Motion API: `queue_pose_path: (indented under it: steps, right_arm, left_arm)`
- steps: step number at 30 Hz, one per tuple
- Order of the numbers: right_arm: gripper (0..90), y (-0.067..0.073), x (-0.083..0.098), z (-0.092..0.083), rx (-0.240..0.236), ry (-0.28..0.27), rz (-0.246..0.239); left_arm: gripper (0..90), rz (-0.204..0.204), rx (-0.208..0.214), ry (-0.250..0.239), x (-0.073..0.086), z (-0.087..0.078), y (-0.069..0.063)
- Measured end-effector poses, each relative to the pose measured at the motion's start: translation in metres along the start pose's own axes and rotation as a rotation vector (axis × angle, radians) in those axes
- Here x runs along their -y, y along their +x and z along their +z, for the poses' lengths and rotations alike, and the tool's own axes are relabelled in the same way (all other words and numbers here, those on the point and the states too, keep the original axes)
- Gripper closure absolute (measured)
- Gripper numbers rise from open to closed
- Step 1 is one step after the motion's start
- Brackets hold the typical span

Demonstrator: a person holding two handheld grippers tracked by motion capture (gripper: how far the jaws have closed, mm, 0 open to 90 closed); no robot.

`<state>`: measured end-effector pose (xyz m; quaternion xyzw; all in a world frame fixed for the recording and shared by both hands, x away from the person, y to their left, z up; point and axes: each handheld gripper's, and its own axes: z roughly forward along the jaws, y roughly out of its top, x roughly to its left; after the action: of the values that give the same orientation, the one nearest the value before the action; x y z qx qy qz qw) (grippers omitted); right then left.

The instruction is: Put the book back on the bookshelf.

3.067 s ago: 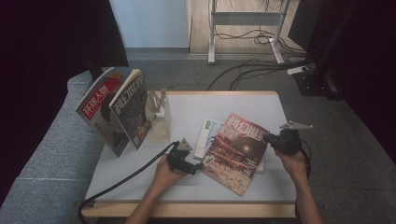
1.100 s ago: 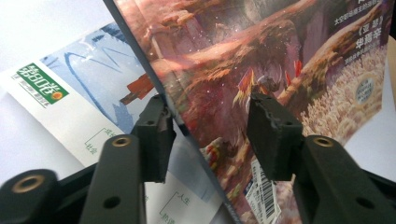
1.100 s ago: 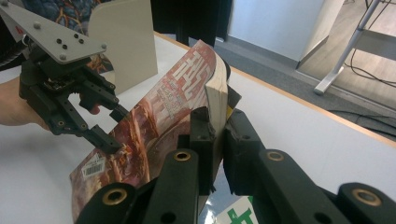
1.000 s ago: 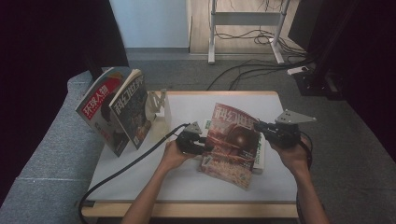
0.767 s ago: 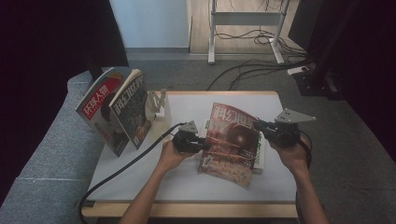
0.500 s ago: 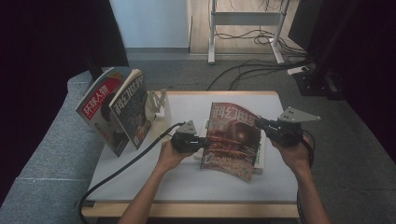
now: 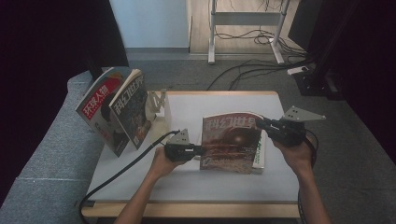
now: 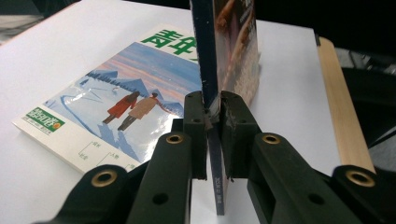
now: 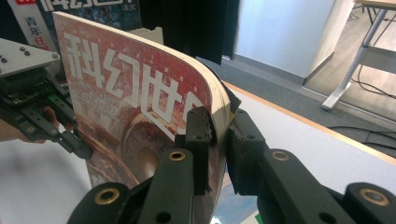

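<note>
High view: left tongs [image 7: 201,150] and right tongs [image 7: 259,123] both clamped on red magazine [image 7: 231,142], raised upright over blue-cover magazine [image 8: 107,105] on surface [image 7: 196,179].

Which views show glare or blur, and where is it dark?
High view: sharp, both side edges black. Left gripper view: soft glare on the blue magazine lying flat; the left gripper jaws are sharp. Right gripper view: the red magazine is slightly soft, bright floor behind.
</note>
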<state>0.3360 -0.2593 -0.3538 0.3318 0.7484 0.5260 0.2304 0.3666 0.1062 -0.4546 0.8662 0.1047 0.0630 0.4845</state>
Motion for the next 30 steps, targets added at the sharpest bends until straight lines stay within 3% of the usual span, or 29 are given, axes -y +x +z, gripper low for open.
queue_pose_path:
  steps: [5,9,15,19,22,30]
  right_arm:
    - [79.5,0.002,0.000,-0.004,-0.013,-0.002,-0.005]
    - [79.7,0.004,0.001,-0.005,-0.012,-0.008,-0.013]
    - [79.4,0.004,0.002,-0.007,0.002,-0.009,-0.015]
    - [79.4,0.002,0.004,-0.009,0.000,-0.016,-0.004]
    - [79.4,0.003,0.004,-0.009,-0.004,-0.015,-0.011]
    - [78.9,0.005,0.002,-0.009,-0.005,-0.009,-0.021]
  left_arm:
    - [78.4,0.002,-0.007,-0.005,-0.001,0.000,0.001]
    - [77.2,-0.034,-0.007,-0.068,-0.005,-0.004,0.005]
    - [75.6,0.002,-0.018,-0.028,-0.024,-0.005,0.004]
    - [73.6,-0.004,-0.006,-0.049,-0.033,-0.005,0.005]
    - [72.8,-0.036,0.015,-0.087,-0.036,-0.008,0.008]
    - [68.7,-0.024,0.005,-0.106,-0.063,-0.016,0.009]
